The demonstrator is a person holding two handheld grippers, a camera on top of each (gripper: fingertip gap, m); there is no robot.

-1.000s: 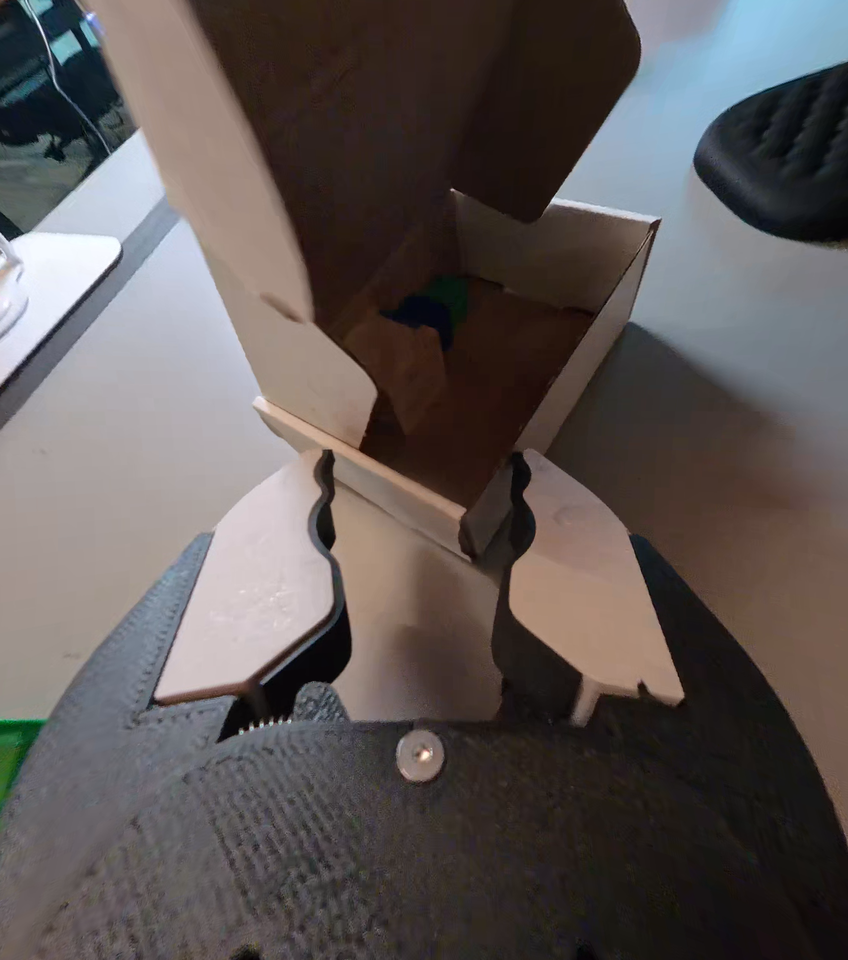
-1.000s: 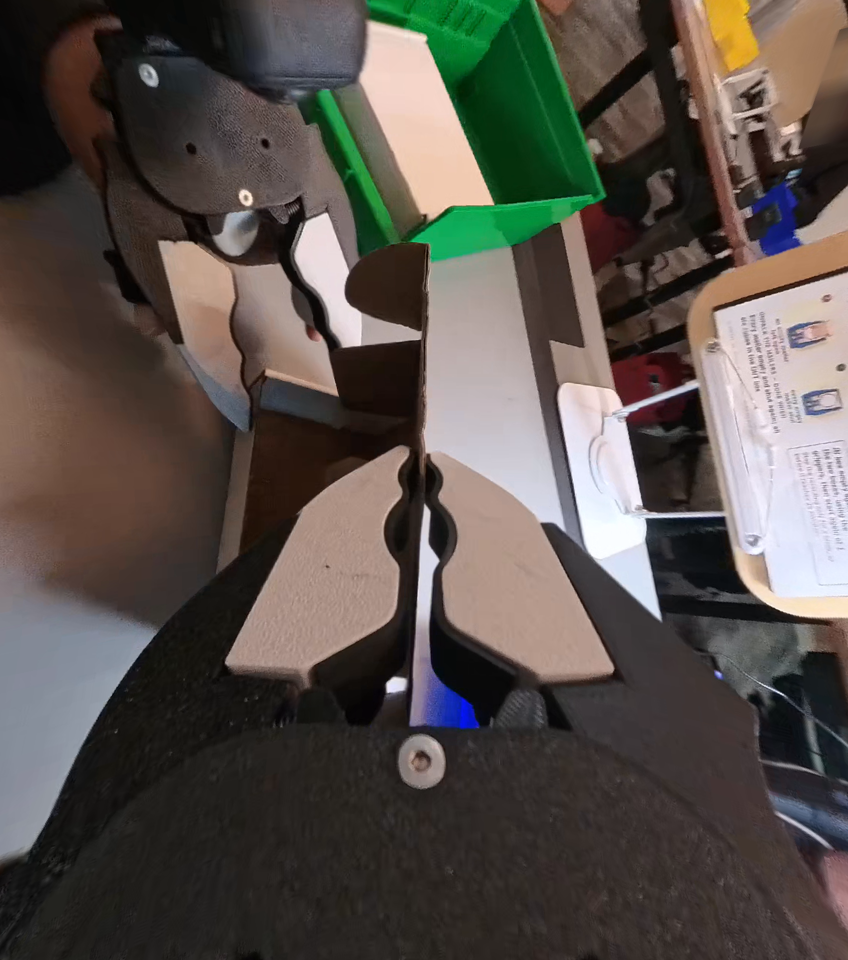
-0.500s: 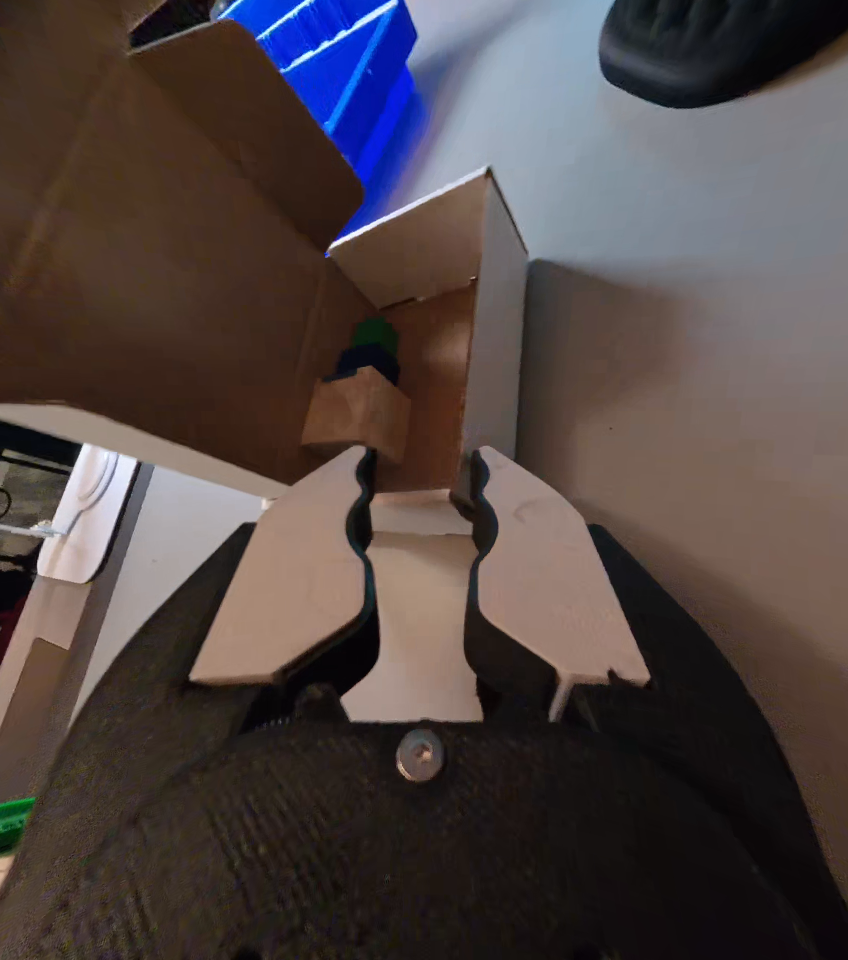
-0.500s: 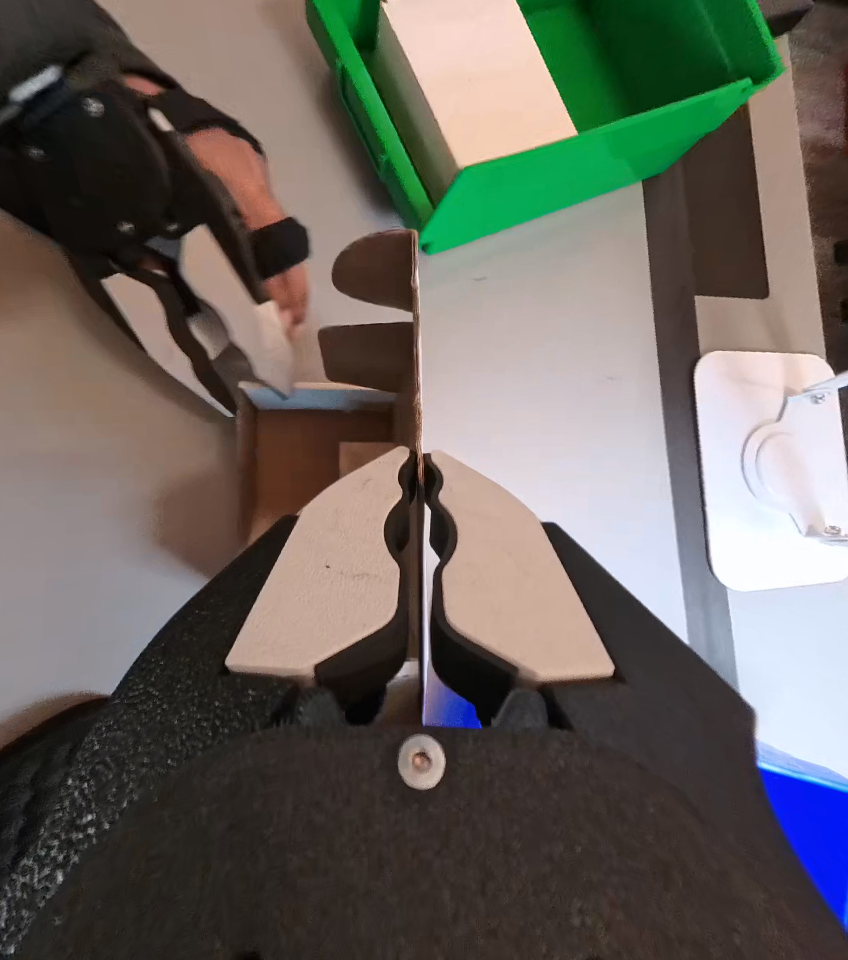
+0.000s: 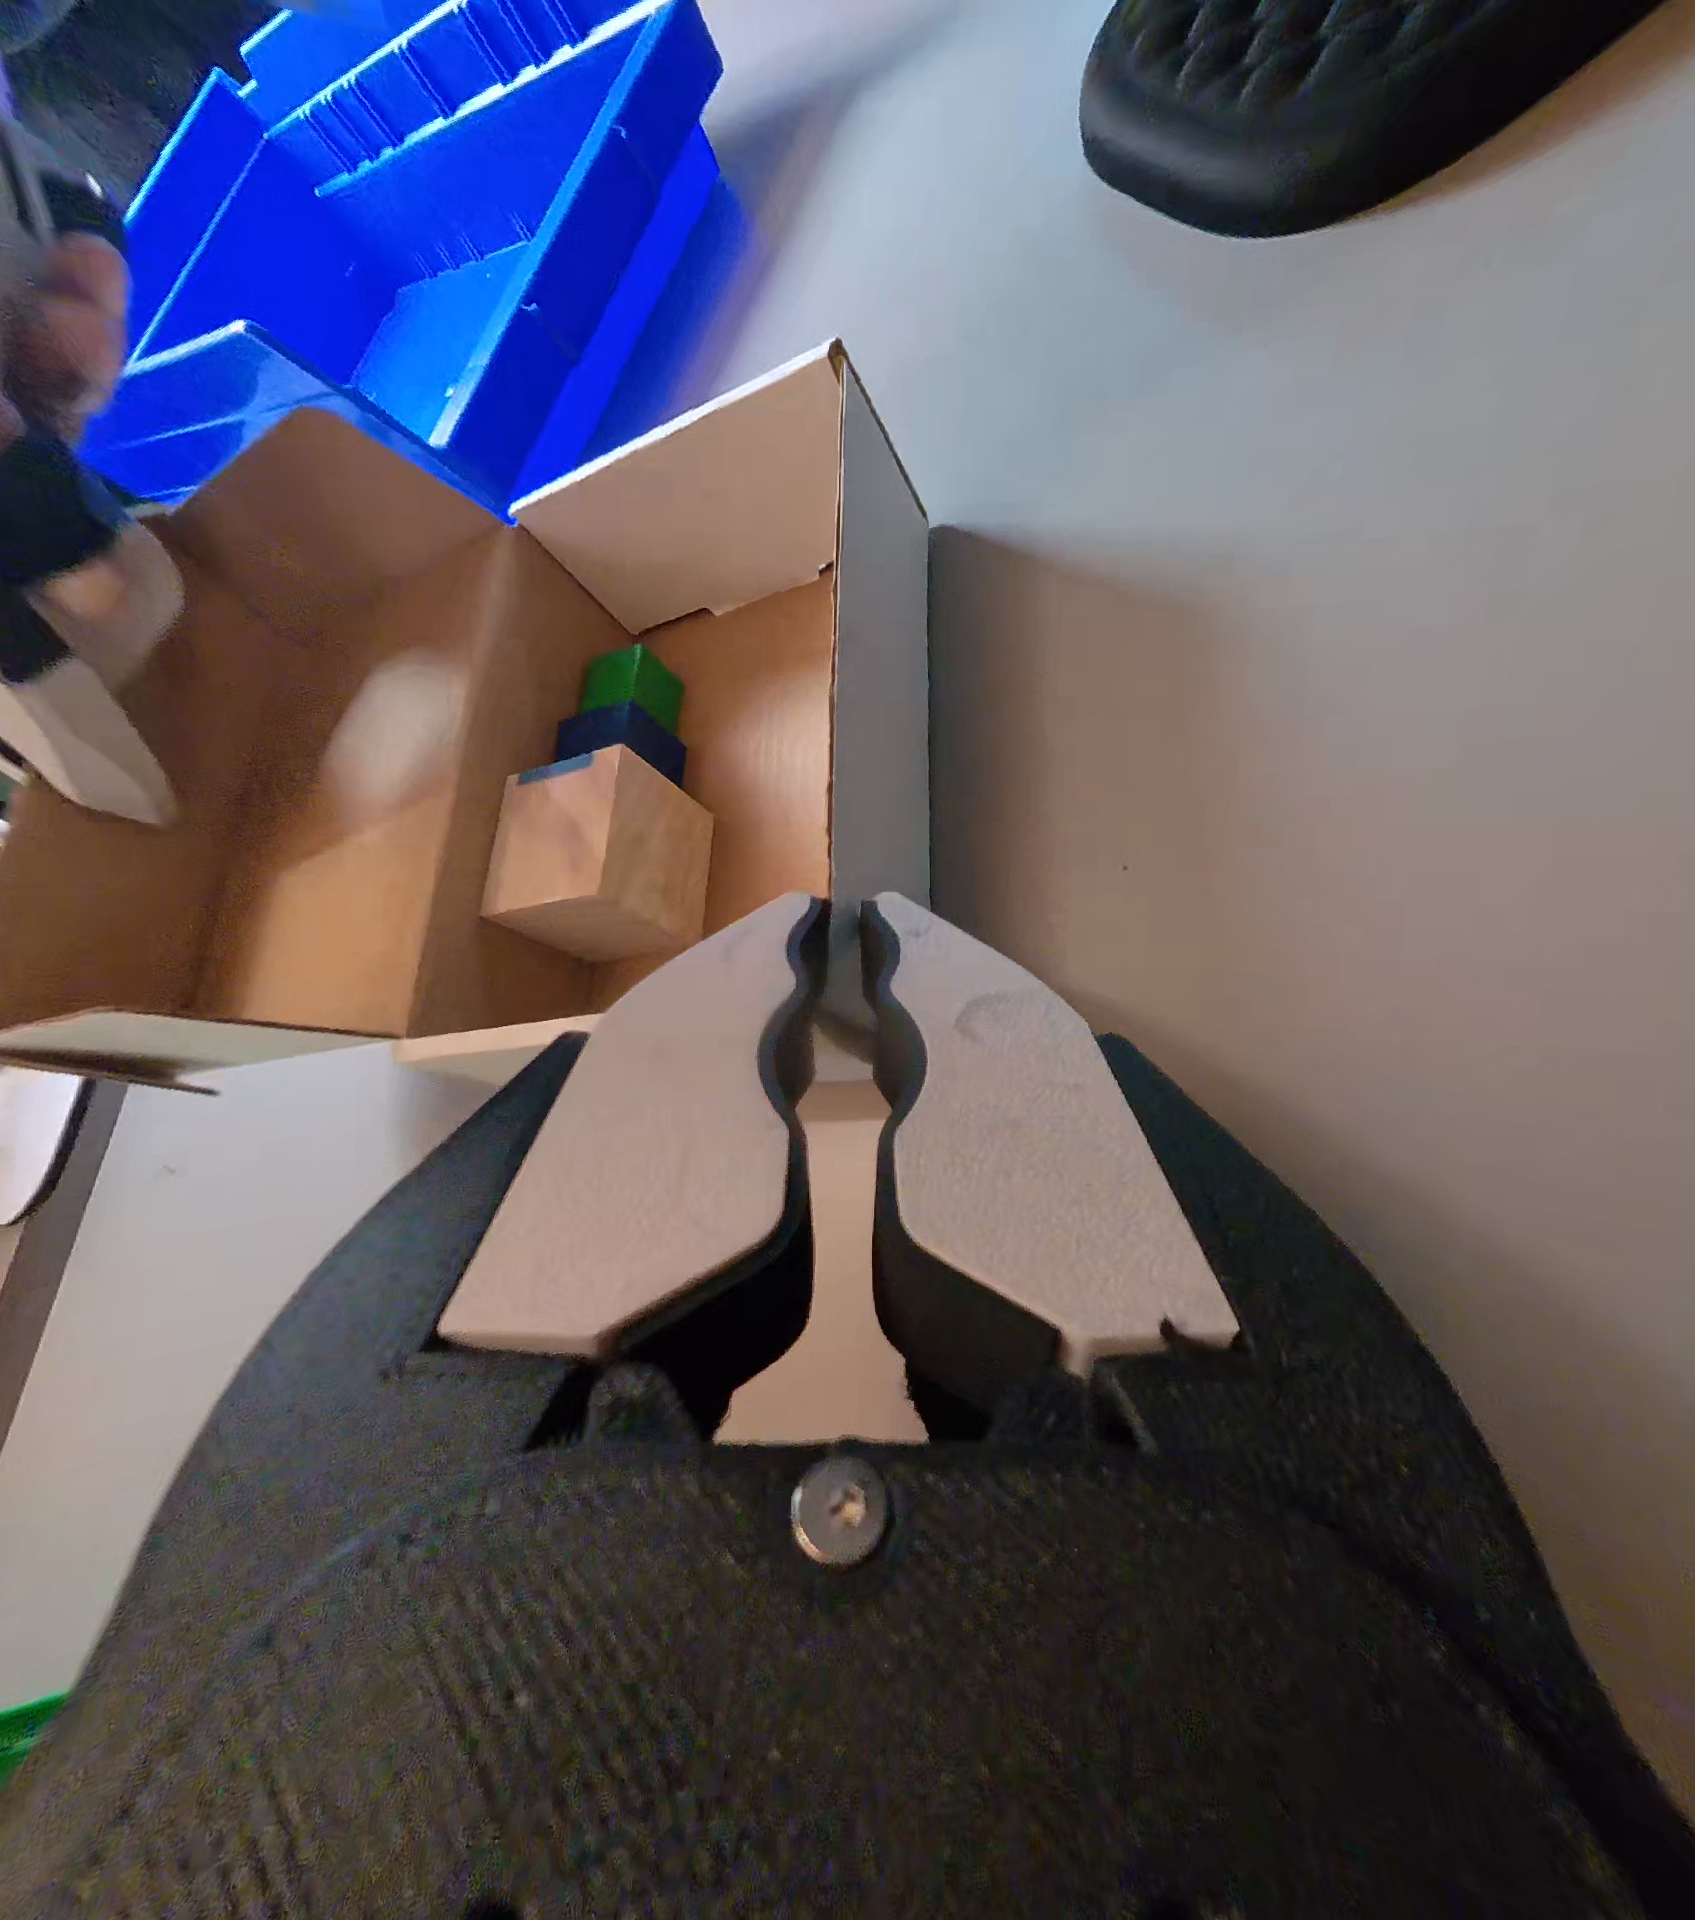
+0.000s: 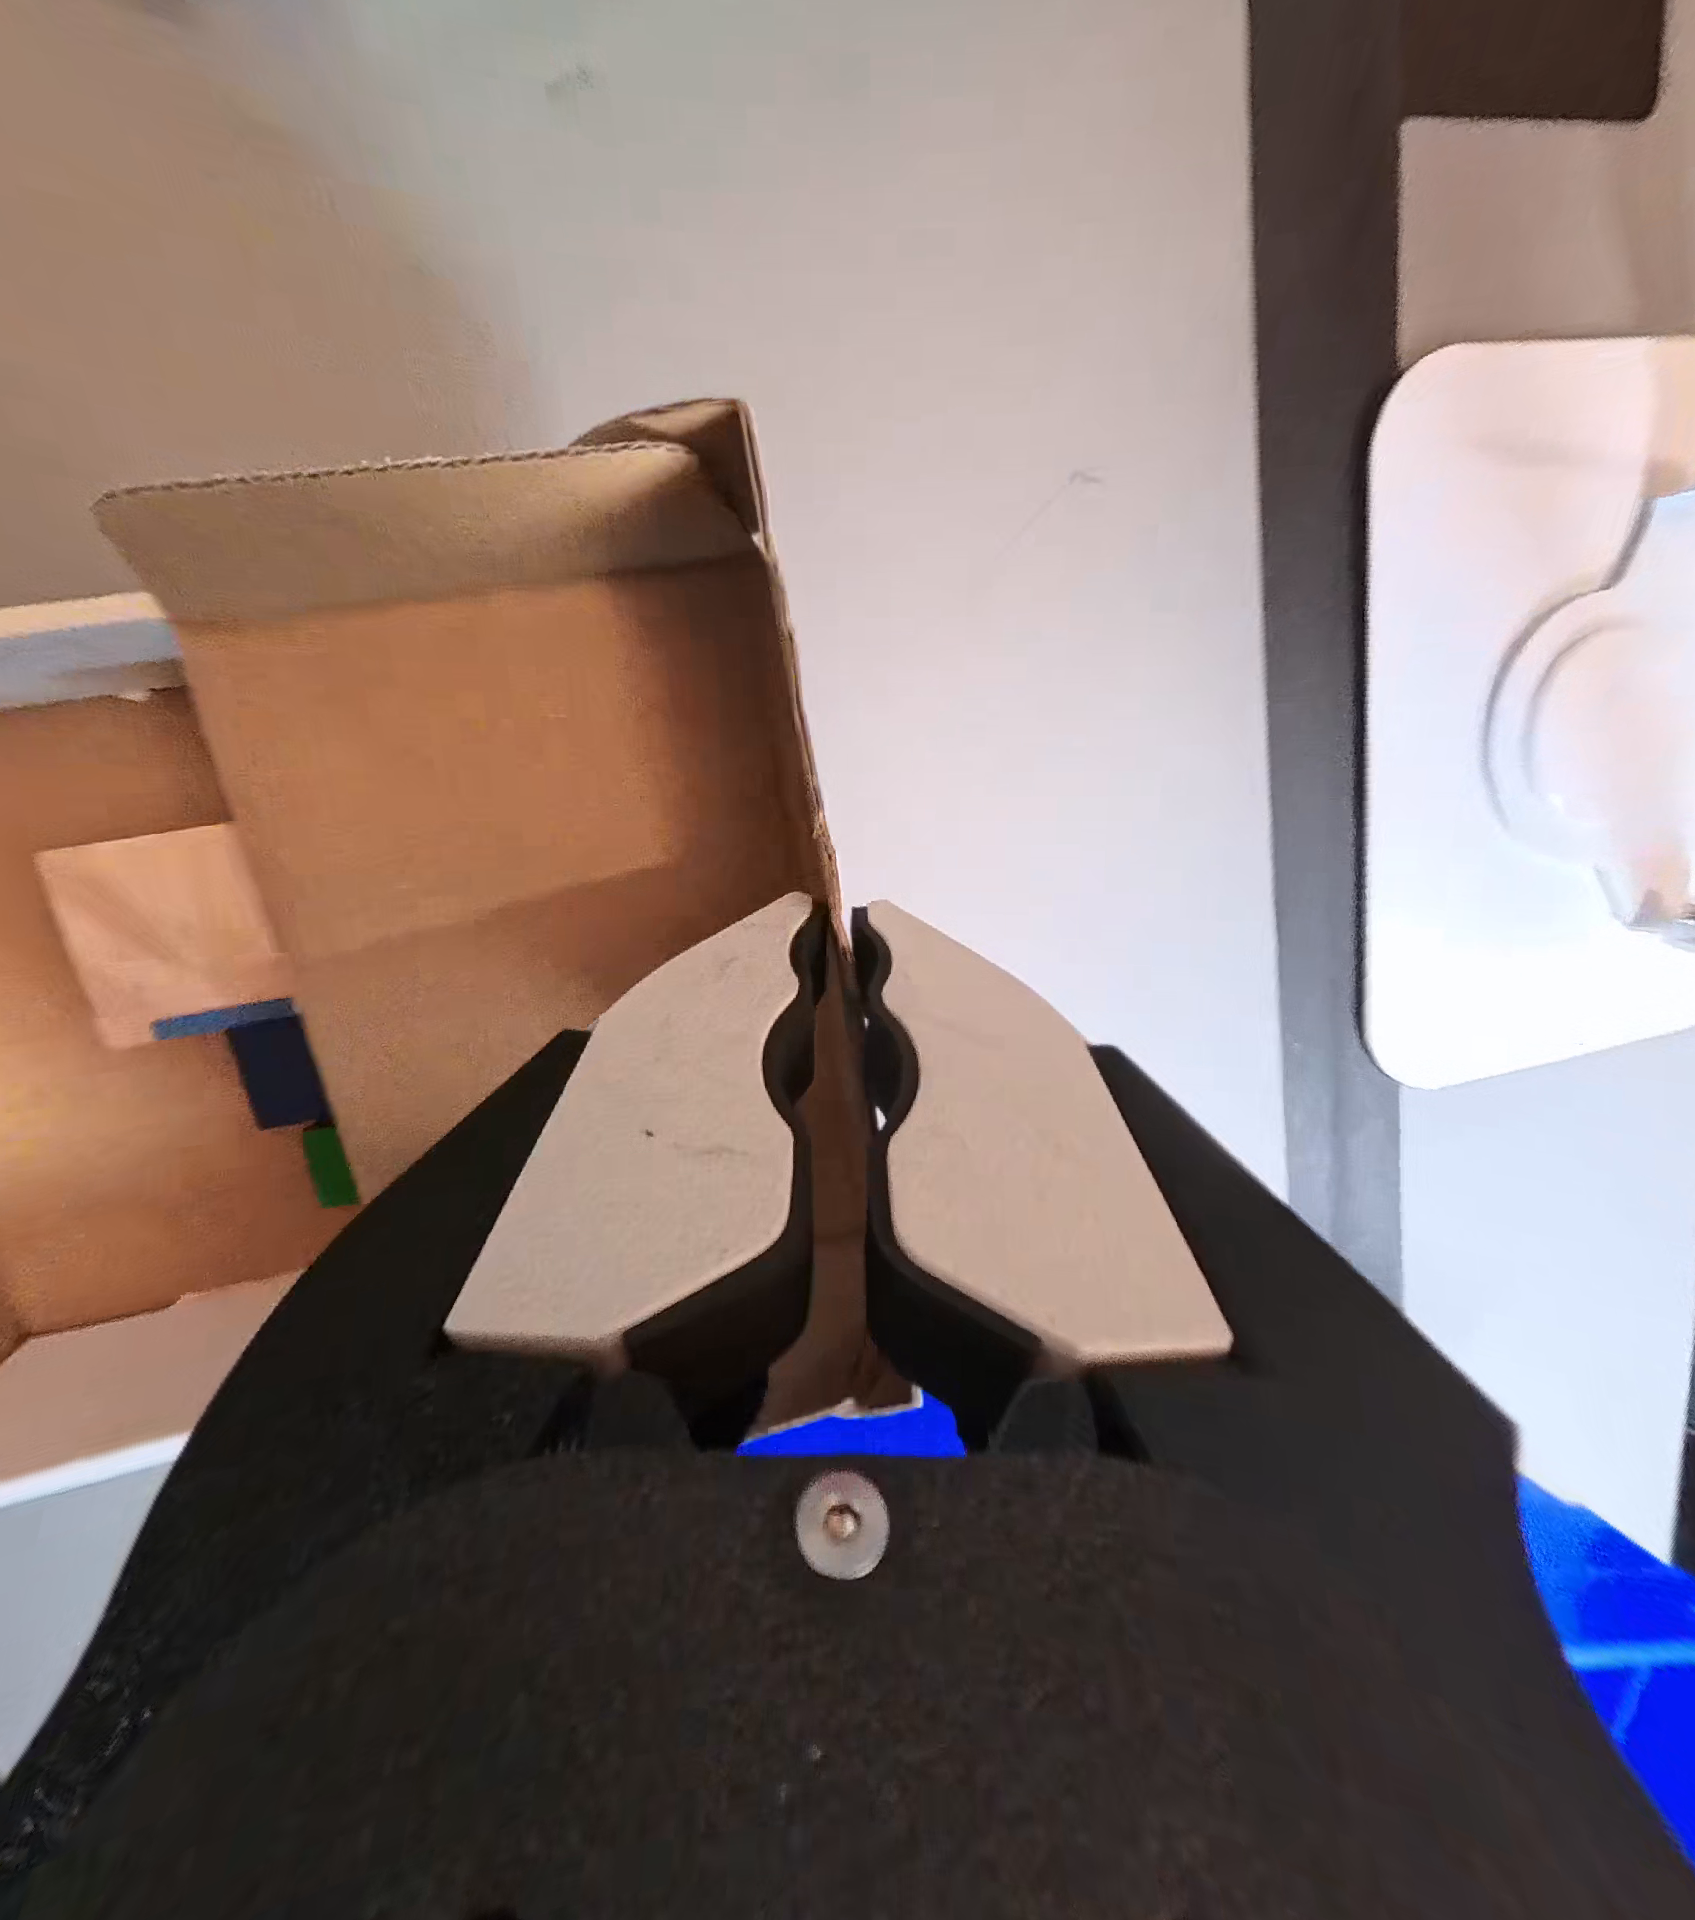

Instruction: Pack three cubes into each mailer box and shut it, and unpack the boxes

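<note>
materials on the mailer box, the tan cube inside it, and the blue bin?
Mailer box: corrugated cardboard, white matte outside, raw brown inside; fluted edge shows in the right wrist view.
Tan cube: looks like unfinished wood, faint grain, matte.
Blue bin: probably moulded plastic, uniform saturated colour, slight sheen, ribbed walls.

Open mailer box (image 5: 879, 665) holds wooden (image 5: 604, 862), blue (image 5: 625, 740), green cubes (image 5: 633, 681).

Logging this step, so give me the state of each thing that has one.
mailer box: open, lid swung back
wooden cube: inside box
dark blue cube: inside box
green cube: inside box
left gripper: shut on box wall
right gripper: shut on lid
</note>
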